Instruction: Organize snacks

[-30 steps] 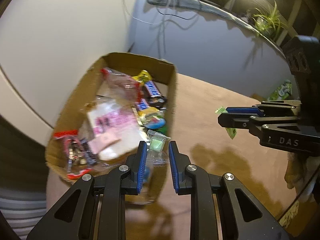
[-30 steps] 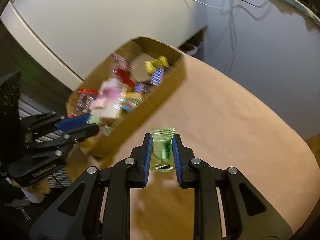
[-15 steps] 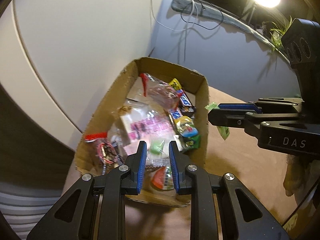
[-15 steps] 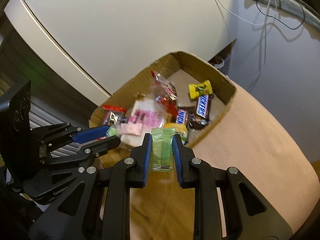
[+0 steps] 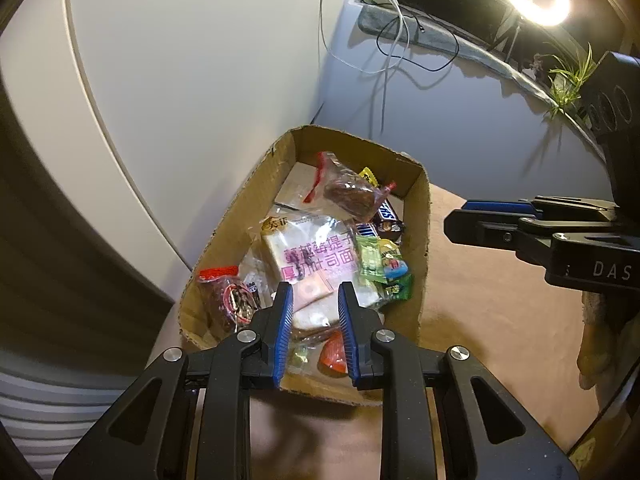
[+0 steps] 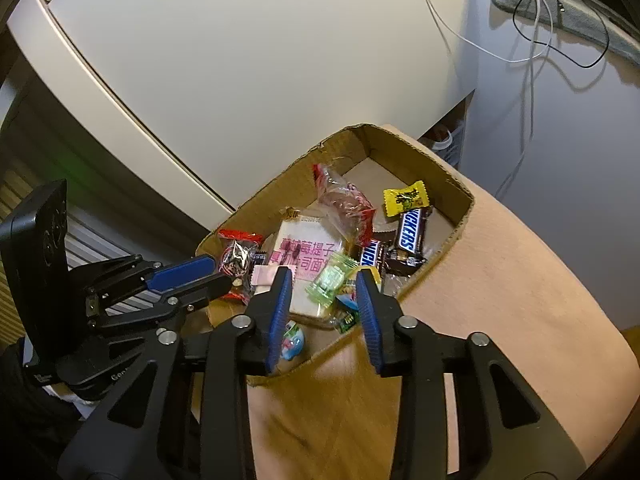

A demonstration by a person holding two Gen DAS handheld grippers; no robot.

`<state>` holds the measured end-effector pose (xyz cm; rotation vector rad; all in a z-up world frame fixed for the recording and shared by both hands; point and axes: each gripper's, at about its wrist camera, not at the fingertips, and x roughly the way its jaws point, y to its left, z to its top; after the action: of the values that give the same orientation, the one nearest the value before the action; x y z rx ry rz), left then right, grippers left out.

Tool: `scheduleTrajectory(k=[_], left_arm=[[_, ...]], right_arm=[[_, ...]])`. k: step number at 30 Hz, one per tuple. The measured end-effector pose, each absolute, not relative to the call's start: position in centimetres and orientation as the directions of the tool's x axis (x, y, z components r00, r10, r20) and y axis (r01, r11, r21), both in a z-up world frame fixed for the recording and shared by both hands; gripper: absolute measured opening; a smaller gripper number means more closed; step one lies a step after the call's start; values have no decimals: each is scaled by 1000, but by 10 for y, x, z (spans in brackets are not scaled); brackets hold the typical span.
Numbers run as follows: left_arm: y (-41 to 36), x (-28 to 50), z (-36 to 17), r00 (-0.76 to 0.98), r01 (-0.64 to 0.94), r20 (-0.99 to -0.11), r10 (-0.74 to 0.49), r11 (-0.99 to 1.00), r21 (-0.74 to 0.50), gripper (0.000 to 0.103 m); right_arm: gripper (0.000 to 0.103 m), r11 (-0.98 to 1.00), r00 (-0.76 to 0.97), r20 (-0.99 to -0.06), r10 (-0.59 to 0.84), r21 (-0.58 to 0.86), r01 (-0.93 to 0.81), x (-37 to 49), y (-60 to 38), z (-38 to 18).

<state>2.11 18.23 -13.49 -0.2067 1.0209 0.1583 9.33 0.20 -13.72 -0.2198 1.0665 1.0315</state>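
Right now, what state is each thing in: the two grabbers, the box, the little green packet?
Right gripper: jaws open, holding nothing.
Left gripper: jaws open, empty, above the box's near end.
Cardboard box: open-topped, upright, full of snacks.
Green candy packet: released, lying on the pile in the box.
Snickers bar: wrapped, lying in the box.

Snacks crowd the cardboard box (image 6: 456,184); only its far corner floor (image 6: 368,176) lies bare.

Both tools, left tool (image 5: 315,306) and right tool (image 6: 324,292), are black-framed with ribbed blue pads and silver screws.
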Motion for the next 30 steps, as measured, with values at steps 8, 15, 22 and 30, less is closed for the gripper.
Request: scheduleTrajectory(k=[8, 15, 22, 30], left_arm=[[178, 12, -117, 541, -238, -840, 47, 966, -99, 30], [176, 8, -107, 564, -242, -824, 56, 965, -100, 35], [171, -1, -101, 569, -252, -820, 65, 963, -98, 44], [163, -8, -98, 575, -251, -816, 60, 962, -105, 48]], right_arm=[[52, 563, 149, -797, 585, 267, -782, 80, -20, -124], [57, 591, 174, -785, 594, 279, -757, 73, -45, -119], [59, 610, 210, -782, 587, 256, -750, 64, -57, -114], [67, 629, 239, -781, 577, 237, -741, 58, -62, -108]])
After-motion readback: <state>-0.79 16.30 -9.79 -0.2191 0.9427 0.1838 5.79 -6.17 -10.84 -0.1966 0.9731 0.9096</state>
